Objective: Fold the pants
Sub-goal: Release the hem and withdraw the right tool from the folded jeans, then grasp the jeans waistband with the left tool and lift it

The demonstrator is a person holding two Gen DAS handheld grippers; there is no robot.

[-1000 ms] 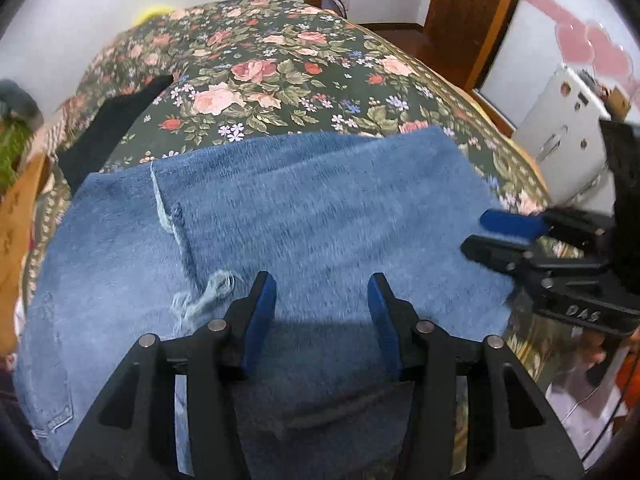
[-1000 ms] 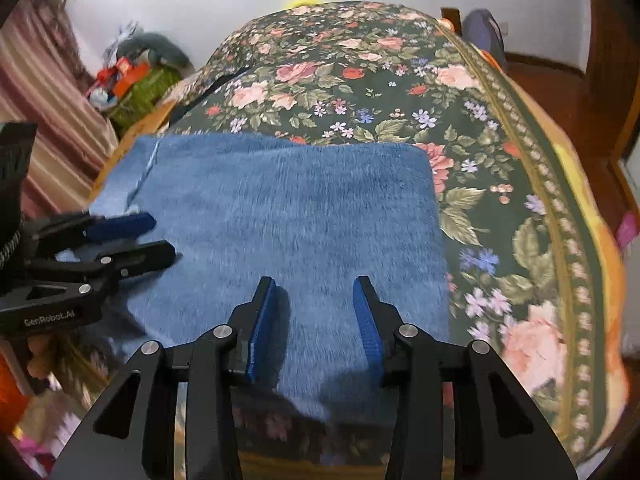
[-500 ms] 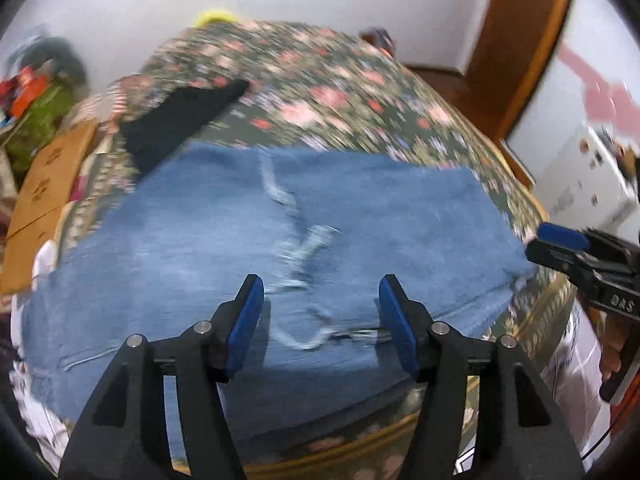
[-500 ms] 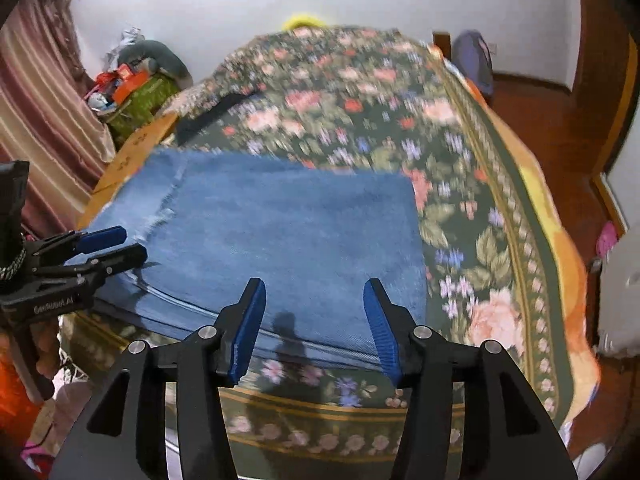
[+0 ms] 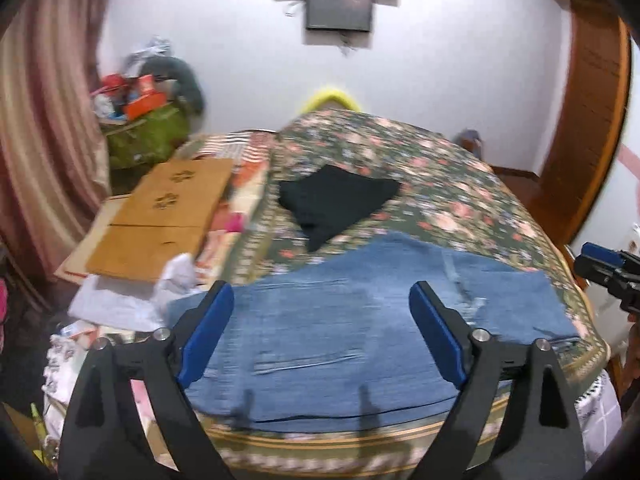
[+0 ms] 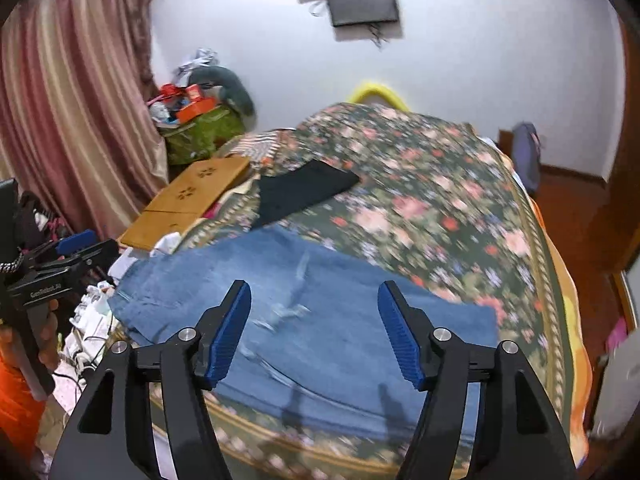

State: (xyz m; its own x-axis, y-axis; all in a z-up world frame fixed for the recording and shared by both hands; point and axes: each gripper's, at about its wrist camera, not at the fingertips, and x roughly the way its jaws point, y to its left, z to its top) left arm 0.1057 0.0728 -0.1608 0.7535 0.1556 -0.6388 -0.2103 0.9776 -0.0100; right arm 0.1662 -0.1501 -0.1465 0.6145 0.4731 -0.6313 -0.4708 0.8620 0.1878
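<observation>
Both grippers, left gripper (image 5: 322,330) and right gripper (image 6: 314,330), hang with jaws spread wide and empty just short of the pants (image 5: 360,336), which lie folded across the bed (image 5: 460,184), long axis left-to-right, neither clearly nearer.

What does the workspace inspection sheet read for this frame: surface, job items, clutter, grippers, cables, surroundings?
Surface: bed with floral bedspread.
Job's things: blue jeans folded flat near the bed's front edge, frayed rips showing.
Clutter: black garment behind the jeans; wooden boards and papers at the left.
Grippers: left gripper and right gripper open, empty, above the jeans.
Cables: tangle beside the bed.
Surroundings: striped curtain, wall screen, wooden door frame.
</observation>
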